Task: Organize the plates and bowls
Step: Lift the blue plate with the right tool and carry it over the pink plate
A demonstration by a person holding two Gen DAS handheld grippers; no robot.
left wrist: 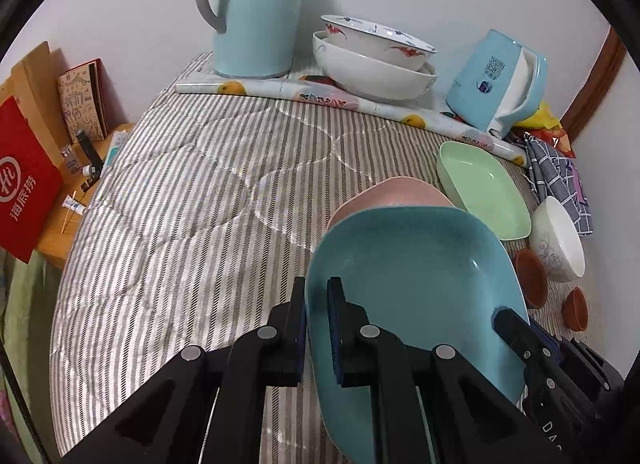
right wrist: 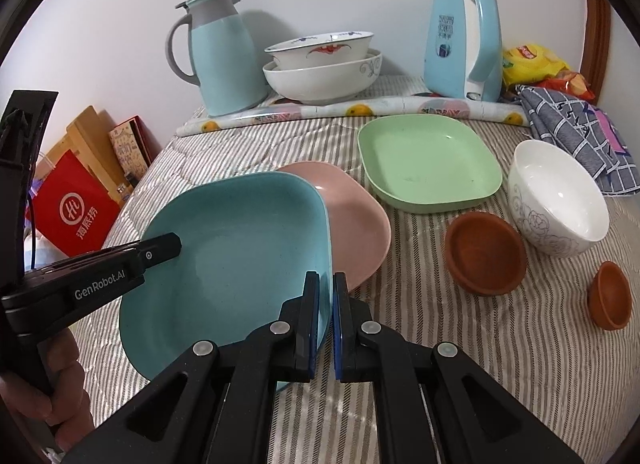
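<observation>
The square teal plastic plate with rounded corners (right wrist: 240, 252) is held tilted over the striped quilted bed cover (left wrist: 192, 192), pinched on two opposite edges. The left claw (left wrist: 317, 328) is clenched on the plate's left rim, one finger outside the wall and one inside the well. The right claw (right wrist: 326, 324) is clenched on the right rim in the same way, with its blue pads squeezing the thin edge. The plate overlaps a square pink plastic plate (right wrist: 356, 220) lying on the cover just behind and under it; whether the two touch cannot be told.

The teal plate looks light and stiff, a moulded melamine-like piece with a smooth glossy face. That surface is likely slippery, so a rim grip with a pad on each side of the upturned wall seems the sound hold. With both claws on it, it should stay level if they move together. It seems unlikely to break if dropped onto the soft cover.

A square pale green plastic plate (right wrist: 428, 160) sits near, behind the pink one. The white porcelain bowl with grey floral print (right wrist: 560, 200) lies tipped on its side to the right, and would be heavier and fragile. A brown clay-coloured shallow bowl (right wrist: 486, 252) and a smaller brown cup (right wrist: 610, 296) lie tipped beside it.
</observation>
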